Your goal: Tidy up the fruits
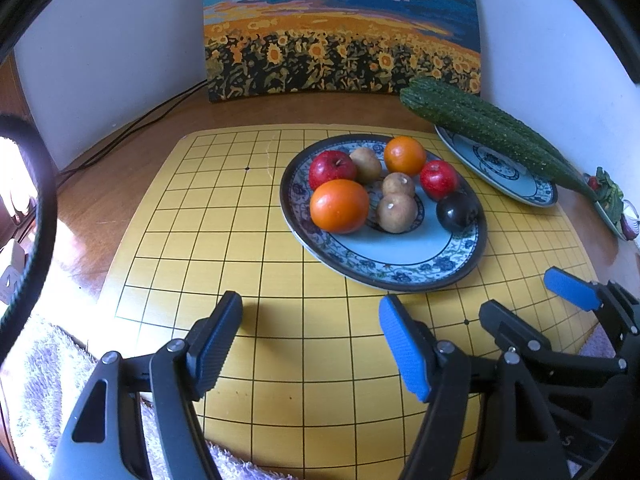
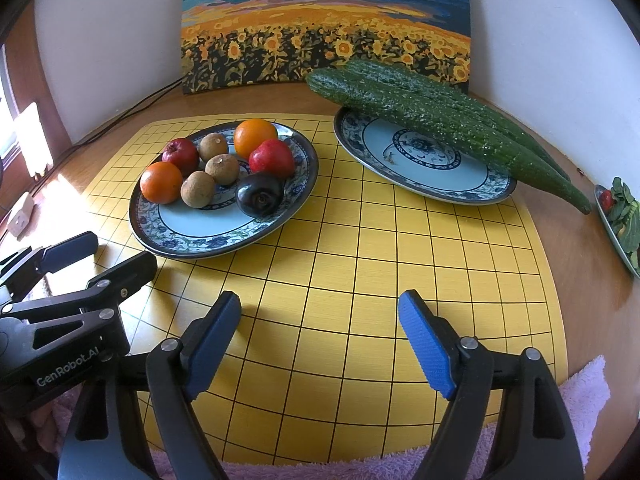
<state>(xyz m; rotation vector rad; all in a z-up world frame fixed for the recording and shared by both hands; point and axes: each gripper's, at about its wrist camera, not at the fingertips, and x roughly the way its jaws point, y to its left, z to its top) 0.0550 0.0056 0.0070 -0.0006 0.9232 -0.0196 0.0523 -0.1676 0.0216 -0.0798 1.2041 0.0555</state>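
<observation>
the left gripper and the right gripper are held low over the near edge of the yellow grid board, each with its jaws spread wide and nothing between them. a fluffy towel is seen under the board's near edge. farther in, on the left, a patterned plate is loaded with two oranges, two red apples, three brown round fruits and a dark plum, all bunched toward its far half. on the right a second plate is crossed by cucumbers, their long axis run from far left to near right, the thin tip overhanging the rim. a sunflower painting is leaned against the wall.
</observation>
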